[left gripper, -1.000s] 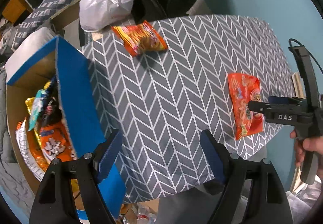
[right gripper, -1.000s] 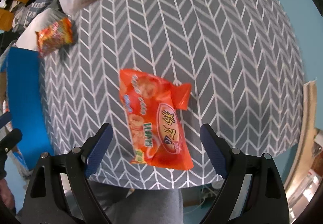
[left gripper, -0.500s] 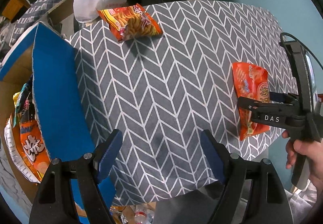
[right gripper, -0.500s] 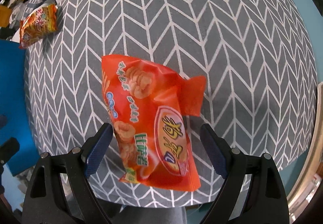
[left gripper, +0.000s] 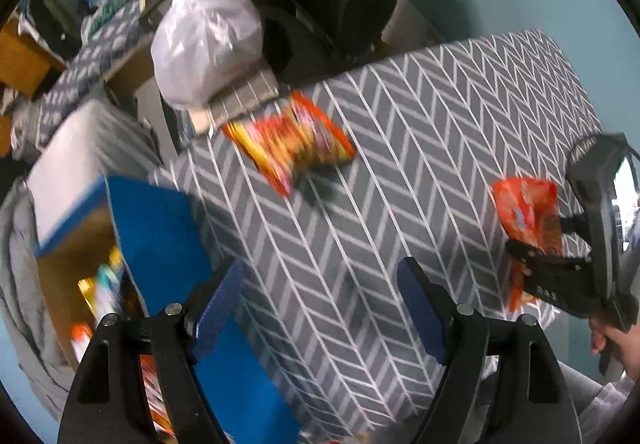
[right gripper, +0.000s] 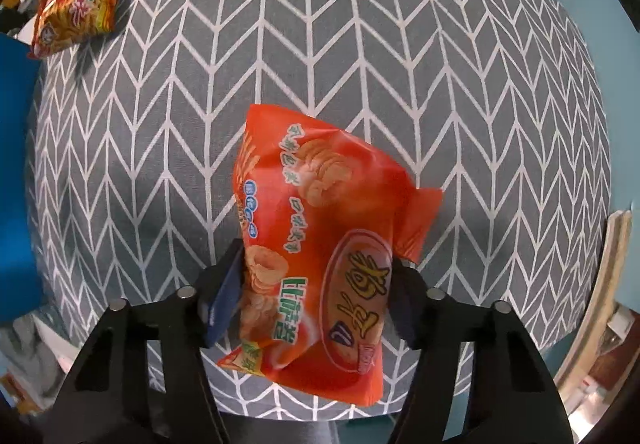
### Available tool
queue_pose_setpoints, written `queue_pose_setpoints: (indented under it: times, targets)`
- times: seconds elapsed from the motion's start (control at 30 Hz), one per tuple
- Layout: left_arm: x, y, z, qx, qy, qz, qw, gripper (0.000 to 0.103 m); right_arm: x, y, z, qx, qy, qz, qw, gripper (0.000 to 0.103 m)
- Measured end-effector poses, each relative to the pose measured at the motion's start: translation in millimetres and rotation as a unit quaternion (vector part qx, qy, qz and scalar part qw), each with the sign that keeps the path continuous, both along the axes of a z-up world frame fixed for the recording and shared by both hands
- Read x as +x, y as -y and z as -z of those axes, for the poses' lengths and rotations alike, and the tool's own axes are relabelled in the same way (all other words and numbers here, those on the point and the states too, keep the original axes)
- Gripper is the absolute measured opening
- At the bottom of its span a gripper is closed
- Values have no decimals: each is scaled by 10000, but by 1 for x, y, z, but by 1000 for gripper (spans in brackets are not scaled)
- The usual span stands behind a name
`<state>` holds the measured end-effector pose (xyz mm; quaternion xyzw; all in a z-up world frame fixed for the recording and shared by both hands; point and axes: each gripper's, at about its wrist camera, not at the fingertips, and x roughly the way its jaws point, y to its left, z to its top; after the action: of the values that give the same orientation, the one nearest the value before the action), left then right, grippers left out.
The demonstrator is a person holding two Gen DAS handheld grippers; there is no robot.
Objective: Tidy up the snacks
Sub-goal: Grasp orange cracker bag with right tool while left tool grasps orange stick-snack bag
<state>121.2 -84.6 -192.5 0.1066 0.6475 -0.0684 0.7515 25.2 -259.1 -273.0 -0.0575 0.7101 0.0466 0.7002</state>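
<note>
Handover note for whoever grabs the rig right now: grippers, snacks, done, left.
Right gripper: jaws have just closed, pads pressing both sides of the orange chip bag on the chevron table.
Left gripper: open, empty, over the table's near edge beside the blue box.
Done: several snacks already in the box.
Left: lift the gripped bag into the box, then fetch the second snack bag at the table's far edge, near the white plastic bag.

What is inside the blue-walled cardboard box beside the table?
The blue-walled cardboard box holds several blurred snack packets, yellow, teal and orange. Its blue wall and the left gripper cover the rest.
</note>
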Motion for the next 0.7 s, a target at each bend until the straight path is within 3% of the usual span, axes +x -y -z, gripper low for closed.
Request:
queue_pose_setpoints:
  times: [0.17, 0.37, 0.57, 0.7]
  targets:
    - [36, 0, -1, 133, 61, 330, 9993, 82, 10, 8, -3, 257, 11, 141, 9996, 50]
    - [66, 9, 18, 311, -164, 877, 9955, 82, 35, 20, -10, 532, 23, 322, 9981, 49]
    - [87, 21, 44, 451, -441, 1433, 9877, 82, 68, 26, -25, 619, 129, 433, 9971, 49]
    - [92, 32, 68, 550, -736, 1872, 9780, 82, 97, 33, -42, 667, 161, 532, 9962, 49]
